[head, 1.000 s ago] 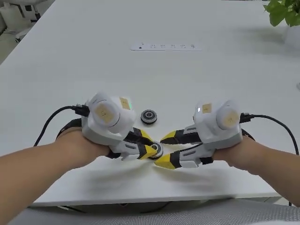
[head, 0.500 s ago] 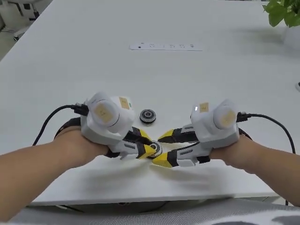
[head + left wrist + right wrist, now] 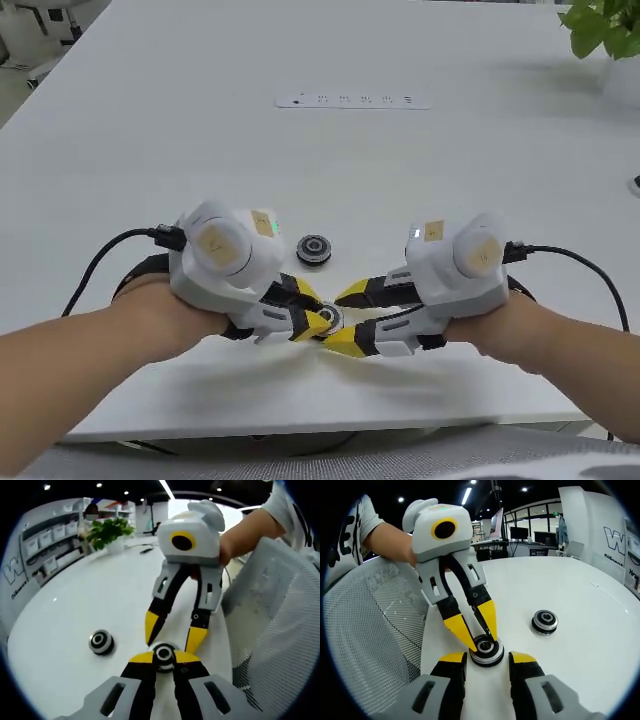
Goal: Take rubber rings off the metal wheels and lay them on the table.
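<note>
A small metal wheel with a black rubber ring [image 3: 329, 318] is held just above the white table's [image 3: 420, 170] front edge. My left gripper [image 3: 316, 312] is shut on it; in the left gripper view the wheel [image 3: 164, 652] sits pinched between the yellow tips of the left gripper [image 3: 164, 658]. My right gripper [image 3: 342, 318] faces it from the right, open, its tips straddling the wheel [image 3: 487, 651] with a thin gap on each side. A second ringed wheel [image 3: 314, 249] lies flat on the table just behind both grippers.
A white power strip [image 3: 352, 100] lies far back at the centre. A green plant [image 3: 600, 25] stands at the back right corner. Black cables [image 3: 110, 262] trail from both grippers. A mesh chair back [image 3: 375, 645] sits below the near table edge.
The right gripper has edged slightly left, closer around the held wheel. The left gripper and the second wheel have stayed put.
</note>
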Demonstrator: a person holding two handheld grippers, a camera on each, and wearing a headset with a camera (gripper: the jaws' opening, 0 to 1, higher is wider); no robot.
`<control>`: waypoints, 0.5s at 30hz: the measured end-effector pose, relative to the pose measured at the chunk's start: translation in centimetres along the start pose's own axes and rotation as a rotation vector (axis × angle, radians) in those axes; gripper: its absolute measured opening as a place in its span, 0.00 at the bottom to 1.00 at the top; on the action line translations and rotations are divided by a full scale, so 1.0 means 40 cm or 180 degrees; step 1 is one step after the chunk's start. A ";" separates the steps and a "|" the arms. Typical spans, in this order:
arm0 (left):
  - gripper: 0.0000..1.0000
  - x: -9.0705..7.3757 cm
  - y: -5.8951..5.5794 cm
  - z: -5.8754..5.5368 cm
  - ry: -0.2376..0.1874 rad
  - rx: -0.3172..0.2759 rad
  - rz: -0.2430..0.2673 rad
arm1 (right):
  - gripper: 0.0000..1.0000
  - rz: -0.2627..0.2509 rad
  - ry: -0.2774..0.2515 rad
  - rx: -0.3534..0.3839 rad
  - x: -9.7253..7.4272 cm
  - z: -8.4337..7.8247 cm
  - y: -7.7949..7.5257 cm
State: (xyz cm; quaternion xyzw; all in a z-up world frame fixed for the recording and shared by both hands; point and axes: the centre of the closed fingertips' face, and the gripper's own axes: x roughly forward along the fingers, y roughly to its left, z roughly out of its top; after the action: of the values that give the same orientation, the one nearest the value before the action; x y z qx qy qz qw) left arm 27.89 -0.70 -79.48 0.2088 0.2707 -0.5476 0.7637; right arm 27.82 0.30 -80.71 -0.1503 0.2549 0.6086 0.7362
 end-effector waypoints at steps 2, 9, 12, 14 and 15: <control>0.12 0.000 0.000 0.000 -0.0001 0.0002 -0.0001 | 0.29 -0.0003 0.0003 -0.0019 0.002 0.002 0.000; 0.12 0.000 0.000 0.000 -0.0009 0.0012 0.0009 | 0.25 0.0018 0.0017 -0.0073 0.009 0.005 0.005; 0.12 0.000 0.001 0.000 -0.0012 0.0007 0.0008 | 0.25 0.0018 0.0015 -0.0072 0.008 0.003 0.004; 0.12 0.000 0.001 0.000 -0.0015 0.0002 0.0009 | 0.25 0.0017 0.0033 -0.0061 0.004 -0.002 0.002; 0.12 0.000 0.001 0.000 -0.0016 0.0003 0.0010 | 0.25 0.0019 0.0035 -0.0044 0.002 -0.003 0.001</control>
State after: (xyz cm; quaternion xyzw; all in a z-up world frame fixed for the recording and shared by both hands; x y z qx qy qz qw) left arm 27.91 -0.68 -79.48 0.2082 0.2682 -0.5472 0.7651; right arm 27.76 0.32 -80.85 -0.1579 0.2552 0.6118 0.7319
